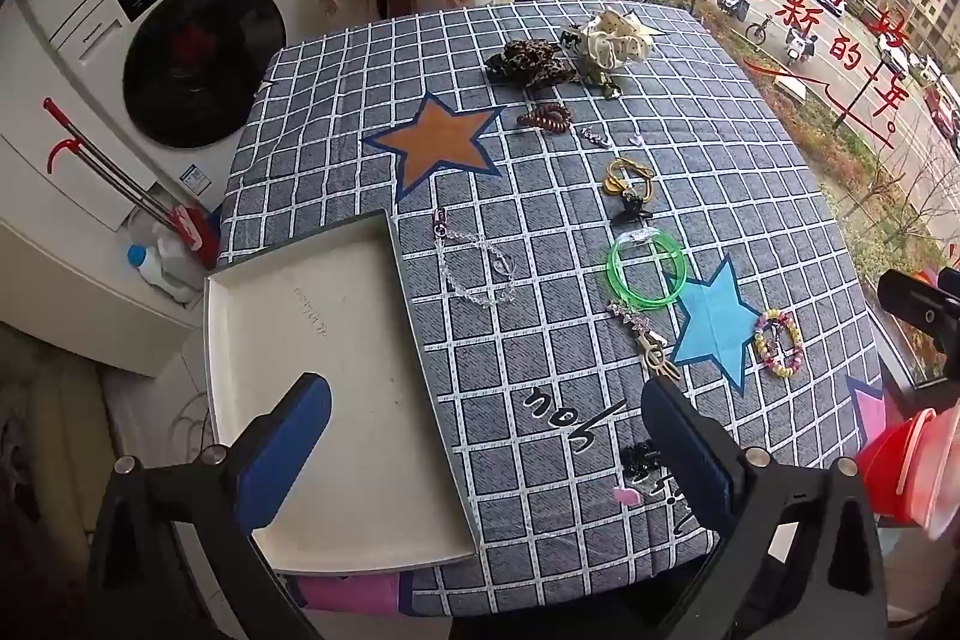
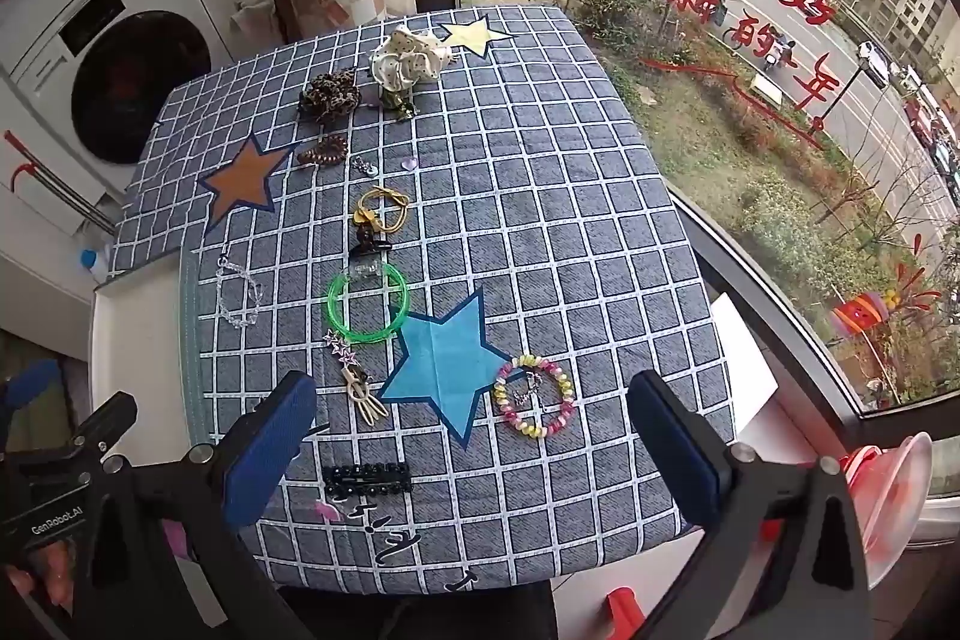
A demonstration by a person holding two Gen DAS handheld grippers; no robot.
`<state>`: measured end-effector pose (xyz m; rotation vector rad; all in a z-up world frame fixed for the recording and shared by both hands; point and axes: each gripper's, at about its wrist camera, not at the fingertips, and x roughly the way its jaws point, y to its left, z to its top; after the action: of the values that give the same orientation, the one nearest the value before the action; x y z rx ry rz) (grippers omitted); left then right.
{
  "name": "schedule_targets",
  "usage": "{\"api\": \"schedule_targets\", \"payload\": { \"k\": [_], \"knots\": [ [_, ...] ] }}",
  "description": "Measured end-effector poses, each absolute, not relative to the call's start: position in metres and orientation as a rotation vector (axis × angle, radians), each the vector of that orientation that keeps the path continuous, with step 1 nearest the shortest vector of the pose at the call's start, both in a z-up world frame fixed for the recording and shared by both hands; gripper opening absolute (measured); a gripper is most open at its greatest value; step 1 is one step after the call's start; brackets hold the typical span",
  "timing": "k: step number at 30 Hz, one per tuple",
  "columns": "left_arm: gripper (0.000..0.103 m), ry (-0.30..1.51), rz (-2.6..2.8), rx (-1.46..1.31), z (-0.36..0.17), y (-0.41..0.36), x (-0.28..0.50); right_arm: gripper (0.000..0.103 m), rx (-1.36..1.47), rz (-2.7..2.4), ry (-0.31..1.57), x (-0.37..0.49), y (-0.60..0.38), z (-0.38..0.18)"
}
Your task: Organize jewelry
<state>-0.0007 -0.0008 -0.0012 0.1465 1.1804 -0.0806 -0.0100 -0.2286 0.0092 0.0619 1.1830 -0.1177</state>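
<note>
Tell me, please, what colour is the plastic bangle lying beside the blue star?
Bright translucent green bangle; clearest in the right wrist view.

Green bangle [image 2: 367,303] lies flat straight ahead of the right jaws, pastel bead bracelet [image 2: 533,396] nearer between them, black hair clip [image 2: 367,479] right below.

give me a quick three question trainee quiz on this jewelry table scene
1. True or false: the white rectangular tray already holds jewelry.
2. Which piece overlaps the light blue fabric star?
A. green translucent plastic bangle
B. clear crystal bead bracelet
C. leopard print fabric scrunchie
3. In what state are the left gripper and right gripper?

Key: 1 false, nothing lies in it. 2 A. 3 Both open, holding nothing.
</note>
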Motion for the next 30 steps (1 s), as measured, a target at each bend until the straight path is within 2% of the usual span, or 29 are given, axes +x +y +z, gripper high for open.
{"api": "schedule_targets", "payload": {
  "k": [30],
  "knots": [
    [0.103,1.143,-0.114,0.126,0.027,0.002,-0.007,0.103,0.092,-0.109,1.136,-0.025,-0.225,0.034]
  ]
}}
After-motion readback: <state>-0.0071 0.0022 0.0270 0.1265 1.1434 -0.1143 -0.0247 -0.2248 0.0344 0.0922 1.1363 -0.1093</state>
